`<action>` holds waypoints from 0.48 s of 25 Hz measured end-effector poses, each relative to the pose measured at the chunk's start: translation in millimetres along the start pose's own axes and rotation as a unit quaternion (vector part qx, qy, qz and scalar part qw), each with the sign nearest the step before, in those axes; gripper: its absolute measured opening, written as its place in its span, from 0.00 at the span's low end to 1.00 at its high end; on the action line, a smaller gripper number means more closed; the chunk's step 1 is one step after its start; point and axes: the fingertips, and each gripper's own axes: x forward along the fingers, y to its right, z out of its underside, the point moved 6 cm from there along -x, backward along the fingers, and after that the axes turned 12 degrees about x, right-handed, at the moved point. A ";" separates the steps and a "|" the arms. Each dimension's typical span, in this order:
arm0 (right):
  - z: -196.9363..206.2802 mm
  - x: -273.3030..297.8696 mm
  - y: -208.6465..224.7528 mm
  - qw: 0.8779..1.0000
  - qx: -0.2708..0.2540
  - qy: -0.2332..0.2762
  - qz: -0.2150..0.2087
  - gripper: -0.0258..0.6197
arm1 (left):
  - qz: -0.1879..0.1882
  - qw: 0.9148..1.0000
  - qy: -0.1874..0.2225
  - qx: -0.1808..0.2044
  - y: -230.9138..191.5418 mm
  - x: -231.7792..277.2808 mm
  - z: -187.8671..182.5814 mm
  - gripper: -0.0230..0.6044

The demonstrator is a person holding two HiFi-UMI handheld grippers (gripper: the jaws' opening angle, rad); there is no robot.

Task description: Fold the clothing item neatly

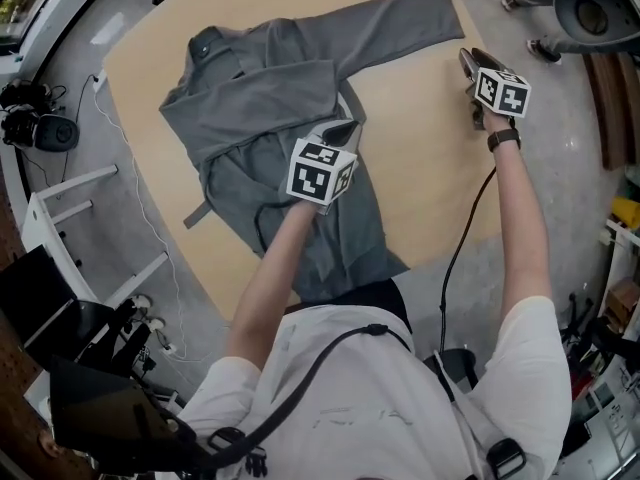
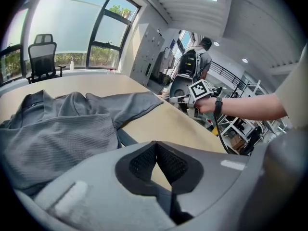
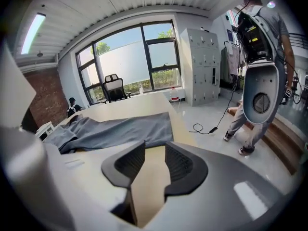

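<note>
A grey long-sleeved shirt (image 1: pixel 260 108) lies spread on the wooden table (image 1: pixel 420 168), with one sleeve (image 1: pixel 400 18) stretched toward the far right corner. My left gripper (image 1: pixel 343 128) hovers over the shirt's right side, jaws shut with nothing seen between them (image 2: pixel 155 146). In the left gripper view the shirt's ribbed cloth (image 2: pixel 53 138) lies to the left of the jaws. My right gripper (image 1: pixel 467 61) is above bare table near the right edge, apart from the shirt. Its jaws are open (image 3: pixel 155 150), with only wood showing between them. The outstretched sleeve (image 3: pixel 125 129) lies ahead of them.
The table's right edge drops to the floor beside my right gripper. A person with a backpack (image 3: pixel 260 23) stands there behind a grey oval device (image 3: pixel 262 95), near a cable (image 3: pixel 207 127). An office chair (image 2: pixel 43 52) stands at the far end. Camera gear (image 1: pixel 40 128) and a white rack (image 1: pixel 80 218) sit left.
</note>
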 end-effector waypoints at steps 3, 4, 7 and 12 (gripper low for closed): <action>-21.2 26.6 8.6 1.000 0.000 0.001 0.017 0.26 | -0.008 1.000 -0.002 -0.002 -8.4 0.0 -1.1 0.04; -26.0 35.0 10.6 1.000 -0.003 -0.001 0.024 0.26 | -0.010 1.000 -0.002 -0.003 -11.0 -0.5 -1.0 0.04; -31.6 55.4 15.4 0.999 -0.012 -0.018 0.046 0.27 | -0.013 1.000 -0.002 -0.007 -15.4 -3.8 1.4 0.04; -27.0 77.2 18.2 0.996 -0.016 -0.043 0.075 0.25 | -0.015 1.000 0.003 -0.018 -22.7 -7.1 7.1 0.04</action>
